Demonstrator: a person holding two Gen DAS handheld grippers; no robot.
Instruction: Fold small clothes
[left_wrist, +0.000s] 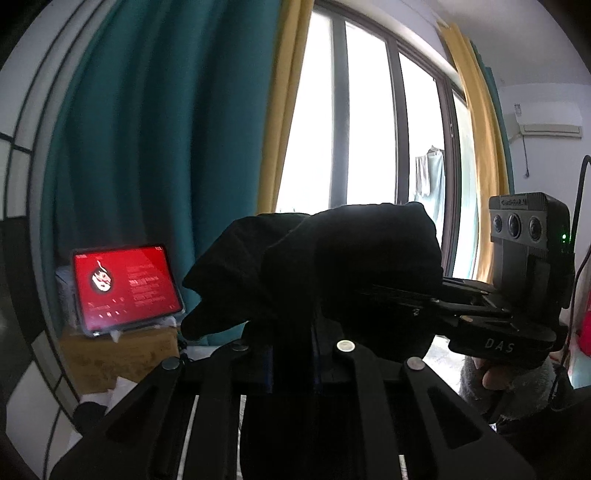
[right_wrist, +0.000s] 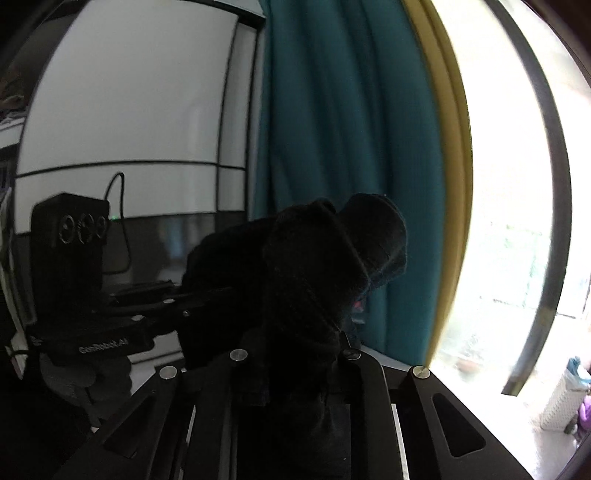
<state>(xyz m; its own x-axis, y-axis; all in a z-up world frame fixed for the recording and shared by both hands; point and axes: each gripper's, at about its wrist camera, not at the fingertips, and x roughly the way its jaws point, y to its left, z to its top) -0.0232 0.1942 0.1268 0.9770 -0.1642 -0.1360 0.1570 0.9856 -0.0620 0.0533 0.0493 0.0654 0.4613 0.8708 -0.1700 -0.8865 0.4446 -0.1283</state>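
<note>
One dark garment (left_wrist: 325, 266) is in play, held in the air between both grippers, in front of the teal curtain (left_wrist: 147, 147) and well above any surface; no surface shows beneath it in either view.

Left gripper (left_wrist: 291, 332): jaws narrow, closed on a bunched edge of the garment. Right gripper (right_wrist: 295, 350): jaws narrow, likewise closed on the cloth. In the left wrist view the right gripper enters from the side away from the curtain, its fingers buried in the same bundle.

Garment condition: crumpled, with drooping lobes hanging toward the curtain side; no flat panel or clean crease is visible.

Progress, as a judgement: early stage. The garment is lifted and gripped at two points, but no fold is evident. Remaining: spread the cloth taut, lay it down, make the folds, release.

A lit red tablet (left_wrist: 125, 284) stands beside the curtain; it plays no part.
</note>
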